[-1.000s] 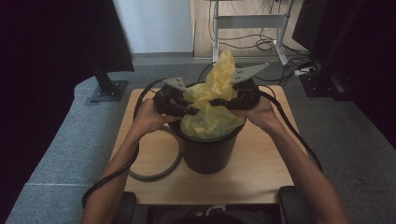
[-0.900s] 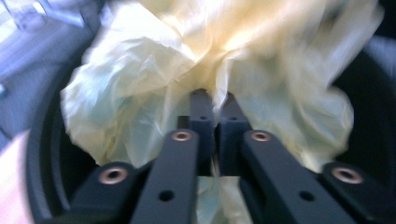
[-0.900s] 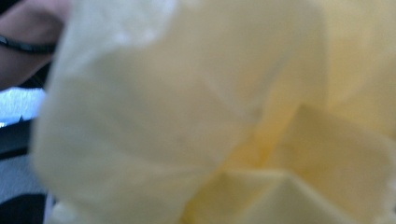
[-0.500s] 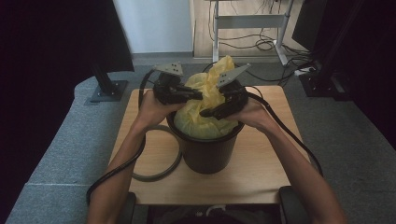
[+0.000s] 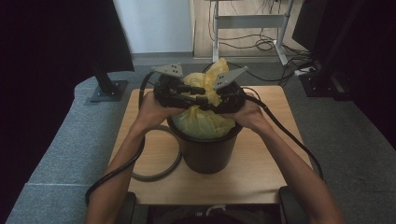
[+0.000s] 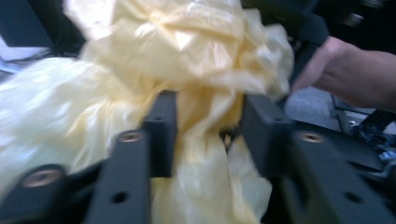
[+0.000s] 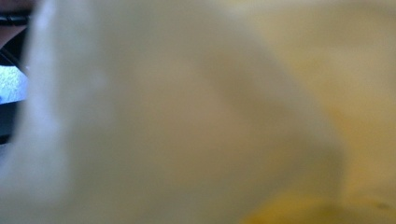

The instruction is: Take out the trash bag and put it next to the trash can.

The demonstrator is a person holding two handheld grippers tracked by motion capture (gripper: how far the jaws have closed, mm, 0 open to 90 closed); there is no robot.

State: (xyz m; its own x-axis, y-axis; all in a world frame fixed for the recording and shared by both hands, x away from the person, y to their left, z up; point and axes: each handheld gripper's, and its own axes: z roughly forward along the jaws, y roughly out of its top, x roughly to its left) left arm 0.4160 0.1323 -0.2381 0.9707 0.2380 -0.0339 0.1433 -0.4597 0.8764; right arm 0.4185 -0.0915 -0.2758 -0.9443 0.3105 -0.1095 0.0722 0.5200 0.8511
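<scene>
A yellow plastic bag (image 5: pixel 201 123) fills a black bin (image 5: pixel 205 151) on the wooden table (image 5: pixel 261 172). Its gathered top rises between my two grippers. My left gripper (image 5: pixel 198 93) reaches in from the left. Its jaws have just been opening. In the left gripper view it (image 6: pixel 210 121) stands open with the bag's twisted neck (image 6: pixel 205 112) between the pads. My right gripper (image 5: pixel 224 98) comes in from the right and has just been closing. Its jaws are hidden in the bag. Blurred yellow plastic (image 7: pixel 187 116) lies against the right gripper view's camera.
A black cable loop (image 5: pixel 159 165) lies on the table left of the bin. A monitor stand (image 5: pixel 107 88) is on the grey floor at the back left. A metal desk frame (image 5: pixel 247 21) and loose floor cables (image 5: pixel 266 44) are behind the table.
Both grippers have risen and drawn together over the bin, closing in on the bag's neck. The bag's upright tip now shows shorter above them.
</scene>
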